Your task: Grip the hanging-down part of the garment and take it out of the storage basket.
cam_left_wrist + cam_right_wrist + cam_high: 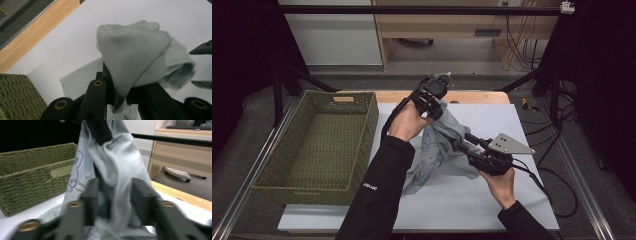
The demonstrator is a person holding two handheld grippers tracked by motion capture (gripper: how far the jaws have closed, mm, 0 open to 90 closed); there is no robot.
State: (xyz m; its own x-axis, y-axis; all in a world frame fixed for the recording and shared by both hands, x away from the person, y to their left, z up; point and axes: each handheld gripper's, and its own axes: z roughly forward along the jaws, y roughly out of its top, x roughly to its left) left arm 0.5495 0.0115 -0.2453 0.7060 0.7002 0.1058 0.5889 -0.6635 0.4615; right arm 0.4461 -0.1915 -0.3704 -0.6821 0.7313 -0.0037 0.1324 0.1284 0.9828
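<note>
The left gripper (pixel 434 100), clamped on one corner, lifts the pale shirt (pixel 439 145) off the white table (pixel 512 125) beside the basket (pixel 319 145), likely for folding, while the right gripper (pixel 464 142), jaws apart, seems to straddle a blurred fold.

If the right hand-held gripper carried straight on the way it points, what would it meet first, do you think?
Most likely the pale grey-blue garment, already between its jaws; beyond that, seemingly the left hand-held gripper, though depth is unclear.
</note>
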